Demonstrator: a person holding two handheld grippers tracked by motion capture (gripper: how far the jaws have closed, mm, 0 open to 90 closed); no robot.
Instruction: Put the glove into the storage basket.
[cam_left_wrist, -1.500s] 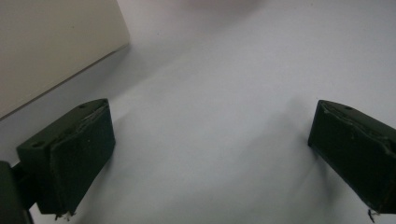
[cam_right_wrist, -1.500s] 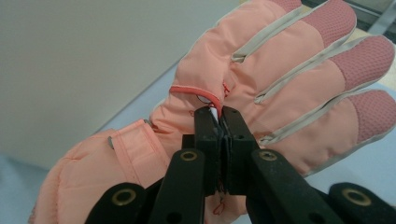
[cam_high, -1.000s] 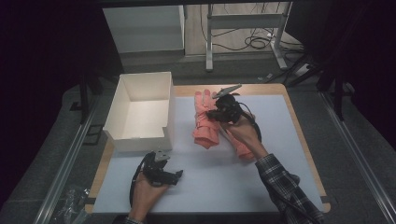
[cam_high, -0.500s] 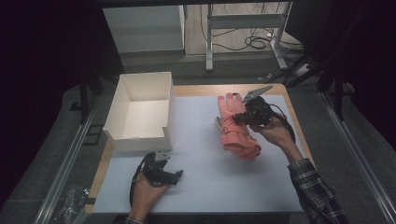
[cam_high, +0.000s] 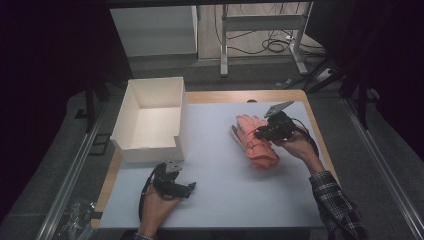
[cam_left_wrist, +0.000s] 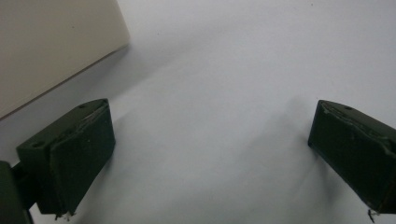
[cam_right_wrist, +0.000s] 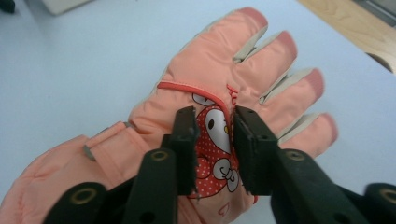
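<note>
A person seated at a table works with a handheld gripper in each hand, seen from the high view over a pale blue-grey table mat (cam_high: 225, 165) laid on a wooden tabletop (cam_high: 235, 96). The right gripper (cam_high: 265, 133), held in the person's right hand (cam_high: 295, 146) with a plaid sleeve (cam_high: 335, 207) behind it, sits over a peach-pink winter glove (cam_high: 255, 142) lying on the right half of the mat, its fingers pointing toward the far edge. In the right gripper view, the two black jaws of the right gripper (cam_right_wrist: 214, 140) are drawn close together and pinch a fold of the glove (cam_right_wrist: 210, 88) at the back of the hand, right on a cartoon character patch (cam_right_wrist: 212, 149) with a red polka-dot bow; the glove's fingertips (cam_right_wrist: 285, 42) are a darker pink with beige panels between the fingers. The left gripper (cam_high: 186, 187) rests low on the mat near the front edge in the person's left hand (cam_high: 157, 207), just in front of an open white cardboard box (cam_high: 150, 117) standing at the left side of the table. In the left gripper view, the left gripper (cam_left_wrist: 210, 154) has its jaws spread wide apart over bare mat, gripping nothing, with a wall of the box (cam_left_wrist: 51, 46) at the upper left.
</note>
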